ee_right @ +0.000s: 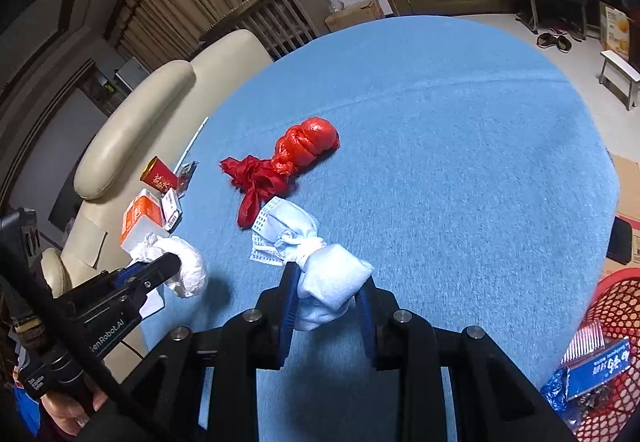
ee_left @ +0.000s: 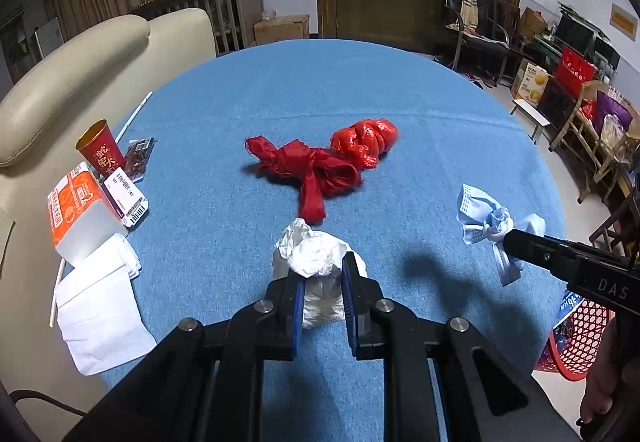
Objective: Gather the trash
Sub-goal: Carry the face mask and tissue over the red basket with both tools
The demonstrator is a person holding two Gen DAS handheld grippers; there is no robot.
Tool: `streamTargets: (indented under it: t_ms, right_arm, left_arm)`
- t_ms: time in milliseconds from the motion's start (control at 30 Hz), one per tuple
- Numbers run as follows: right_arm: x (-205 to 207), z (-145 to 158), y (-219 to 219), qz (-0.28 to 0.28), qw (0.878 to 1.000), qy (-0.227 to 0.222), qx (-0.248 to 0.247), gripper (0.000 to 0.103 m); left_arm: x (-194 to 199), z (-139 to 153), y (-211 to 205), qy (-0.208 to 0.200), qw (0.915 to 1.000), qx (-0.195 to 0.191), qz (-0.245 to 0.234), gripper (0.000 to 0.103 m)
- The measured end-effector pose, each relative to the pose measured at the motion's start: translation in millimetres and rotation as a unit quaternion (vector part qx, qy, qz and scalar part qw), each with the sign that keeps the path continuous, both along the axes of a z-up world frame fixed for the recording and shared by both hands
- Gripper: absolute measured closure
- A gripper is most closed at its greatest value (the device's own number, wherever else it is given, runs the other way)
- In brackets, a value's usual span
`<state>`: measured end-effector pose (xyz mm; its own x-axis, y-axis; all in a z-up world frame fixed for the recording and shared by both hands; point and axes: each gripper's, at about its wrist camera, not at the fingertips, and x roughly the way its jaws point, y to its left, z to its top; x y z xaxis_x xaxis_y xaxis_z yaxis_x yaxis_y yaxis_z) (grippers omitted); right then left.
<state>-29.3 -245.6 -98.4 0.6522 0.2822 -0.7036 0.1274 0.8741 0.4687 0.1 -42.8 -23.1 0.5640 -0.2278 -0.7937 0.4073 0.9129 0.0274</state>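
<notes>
My left gripper (ee_left: 320, 274) is shut on a crumpled white wad (ee_left: 314, 256) near the front of the blue table; it also shows in the right wrist view (ee_right: 186, 268). My right gripper (ee_right: 330, 282) is shut on a knotted light-blue face mask (ee_right: 320, 266), seen at the right in the left wrist view (ee_left: 486, 220). A red knotted plastic bag (ee_left: 366, 140) and a red ribbon bundle (ee_left: 312, 168) lie mid-table. A red mesh trash basket (ee_right: 616, 306) with wrappers inside stands beside the table's right edge.
At the table's left edge sit a red paper cup (ee_left: 100, 148), an orange-and-white box (ee_left: 78, 208), a small labelled pack (ee_left: 124, 196) and white paper napkins (ee_left: 98, 314). A cream sofa (ee_left: 80, 54) lies to the left. Chairs and boxes stand to the right.
</notes>
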Motion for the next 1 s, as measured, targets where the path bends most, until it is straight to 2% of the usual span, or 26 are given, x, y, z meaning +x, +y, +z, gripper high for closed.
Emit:
streamTargets:
  t_ms: [1000]
  right_arm:
    - [-62,39,-15,-0.022,0.998,-0.063,-0.003,0.074]
  left_arm:
    - [-58,38,-16,-0.059,0.9977,0.010,-0.033,0.085]
